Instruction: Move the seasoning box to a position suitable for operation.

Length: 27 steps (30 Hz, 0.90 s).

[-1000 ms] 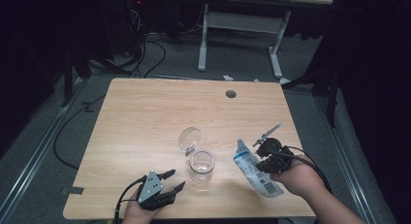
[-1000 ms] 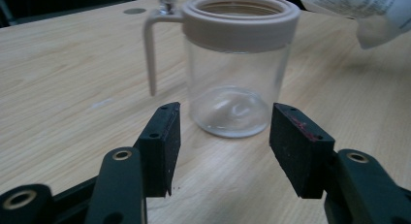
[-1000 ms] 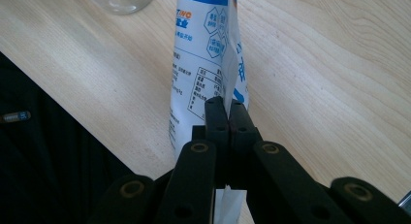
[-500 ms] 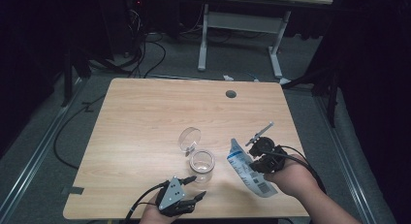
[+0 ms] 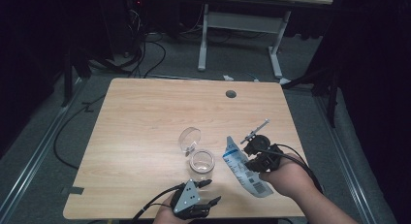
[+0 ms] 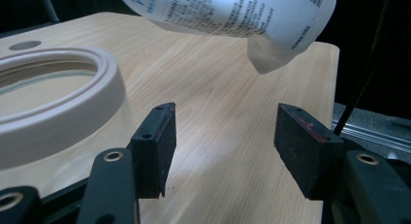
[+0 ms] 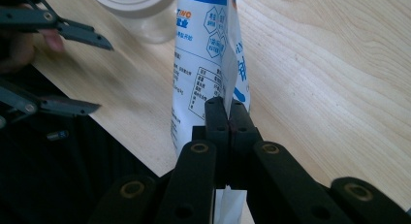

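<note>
Now left gripper [image 5: 208, 192] nearer jar [image 5: 201, 162]

One wooden surface [image 5: 145, 117] with one round hole [image 5: 230, 94]. One clear jar [image 5: 201, 162], one lid [image 5: 189, 138] (standing on edge beside it). One white printed pouch [image 5: 244, 167]. Two grippers: left gripper [image 5: 209, 191], right gripper [image 5: 250, 156]. One second desk frame [image 5: 242, 20] behind.
</note>
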Each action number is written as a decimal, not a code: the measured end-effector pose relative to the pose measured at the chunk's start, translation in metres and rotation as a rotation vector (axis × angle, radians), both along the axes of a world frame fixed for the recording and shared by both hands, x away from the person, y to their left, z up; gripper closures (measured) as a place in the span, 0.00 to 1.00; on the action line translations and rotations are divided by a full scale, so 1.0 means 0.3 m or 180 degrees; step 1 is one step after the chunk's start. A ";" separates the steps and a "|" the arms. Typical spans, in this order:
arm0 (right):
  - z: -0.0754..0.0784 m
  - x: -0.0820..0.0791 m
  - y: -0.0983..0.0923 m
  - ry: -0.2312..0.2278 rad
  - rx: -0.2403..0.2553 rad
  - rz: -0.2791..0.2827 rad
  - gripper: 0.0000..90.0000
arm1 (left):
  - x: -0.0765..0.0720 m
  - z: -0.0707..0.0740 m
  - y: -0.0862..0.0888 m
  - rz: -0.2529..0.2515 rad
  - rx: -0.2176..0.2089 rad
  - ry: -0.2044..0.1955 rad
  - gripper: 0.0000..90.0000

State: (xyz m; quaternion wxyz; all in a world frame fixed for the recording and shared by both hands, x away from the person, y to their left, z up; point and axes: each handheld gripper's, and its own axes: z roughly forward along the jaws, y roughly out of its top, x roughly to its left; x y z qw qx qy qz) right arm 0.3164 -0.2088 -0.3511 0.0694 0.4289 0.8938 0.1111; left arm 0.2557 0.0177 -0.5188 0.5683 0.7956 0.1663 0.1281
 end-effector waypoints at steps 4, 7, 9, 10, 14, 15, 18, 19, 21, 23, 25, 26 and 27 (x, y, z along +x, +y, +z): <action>0.016 -0.004 0.020 -0.0020 0.0011 0.0032 1.00 | -0.001 0.002 -0.009 -0.0026 0.0005 -0.0012 0.46; 0.025 -0.007 0.036 -0.0037 0.0025 0.0056 1.00 | -0.002 -0.002 -0.027 -0.0050 -0.0014 0.0016 0.45; 0.027 -0.007 0.040 -0.0031 0.0022 0.0056 1.00 | -0.003 -0.003 -0.033 -0.0059 -0.0012 0.0007 0.45; 0.029 -0.006 0.044 -0.0044 0.0027 0.0084 1.00 | -0.003 -0.004 -0.039 -0.0069 0.0000 -0.0003 0.44; 0.033 -0.009 0.079 -0.0034 0.0004 0.0122 1.00 | -0.005 -0.010 -0.075 -0.0123 0.0013 -0.0029 0.43; 0.033 -0.008 0.084 -0.0037 -0.0004 0.0149 1.00 | -0.006 -0.011 -0.082 -0.0130 0.0011 -0.0034 0.43; 0.030 -0.010 0.103 -0.0021 0.0035 0.0156 1.00 | -0.007 -0.014 -0.096 -0.0133 0.0027 -0.0068 0.43; 0.029 -0.011 0.109 -0.0022 0.0030 0.0160 1.00 | -0.008 -0.016 -0.102 -0.0134 0.0016 -0.0067 0.43; 0.027 -0.011 0.116 -0.0029 0.0049 0.0195 1.00 | -0.008 -0.019 -0.114 -0.0147 0.0003 -0.0071 0.42; 0.028 -0.012 0.124 -0.0023 0.0055 0.0206 1.00 | -0.008 -0.021 -0.127 -0.0168 -0.0006 -0.0070 0.42; 0.029 -0.014 0.130 -0.0023 0.0060 0.0193 1.00 | -0.009 -0.024 -0.140 -0.0158 0.0004 -0.0107 0.41; 0.029 -0.014 0.130 -0.0023 0.0060 0.0193 1.00 | -0.009 -0.024 -0.140 -0.0158 0.0004 -0.0107 0.41; 0.031 -0.014 0.132 -0.0024 0.0063 0.0212 1.00 | -0.007 -0.025 -0.147 -0.0152 0.0014 -0.0120 0.41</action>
